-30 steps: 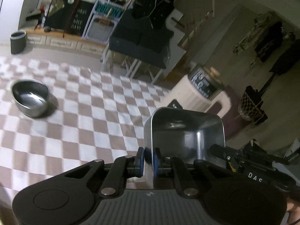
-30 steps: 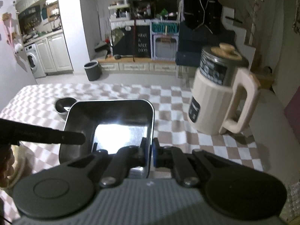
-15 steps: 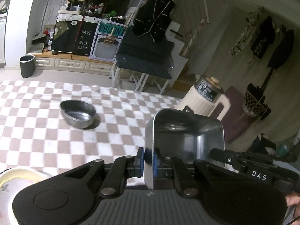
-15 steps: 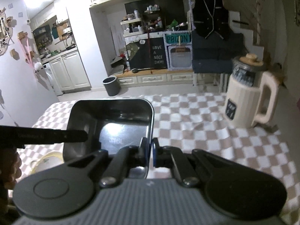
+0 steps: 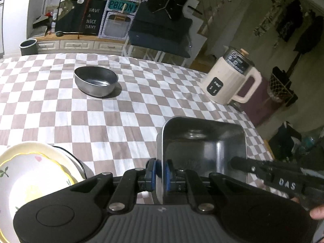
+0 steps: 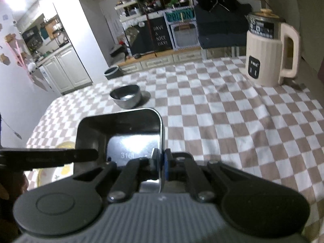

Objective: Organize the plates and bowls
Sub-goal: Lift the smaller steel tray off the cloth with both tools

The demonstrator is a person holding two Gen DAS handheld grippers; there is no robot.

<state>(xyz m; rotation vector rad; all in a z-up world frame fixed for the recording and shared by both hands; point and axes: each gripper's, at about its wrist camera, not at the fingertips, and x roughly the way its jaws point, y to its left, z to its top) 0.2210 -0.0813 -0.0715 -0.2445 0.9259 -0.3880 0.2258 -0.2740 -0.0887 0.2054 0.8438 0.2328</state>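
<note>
A square steel tray (image 5: 202,141) hangs above the checkered table, carried between both grippers. My left gripper (image 5: 161,174) is shut on its left wall. My right gripper (image 6: 161,162) is shut on its right wall, and the tray (image 6: 121,129) shows a bright reflection inside. A round steel bowl (image 5: 96,81) sits farther out on the cloth, also seen as the bowl (image 6: 126,96) beyond the tray. A stack of cream flowered plates (image 5: 30,174) lies just left of the tray; the plates (image 6: 60,170) are partly hidden by the left gripper's arm.
A cream electric kettle (image 5: 228,81) stands at the table's far right corner, the kettle (image 6: 269,54) well away from the tray. The table edge (image 5: 261,133) runs close by on the right. Chairs, cabinets and a bin lie beyond the table.
Both grippers have carried the tray away from the kettle and slightly down. The flowered plates have come into view at the lower left. Both grips are unchanged.
</note>
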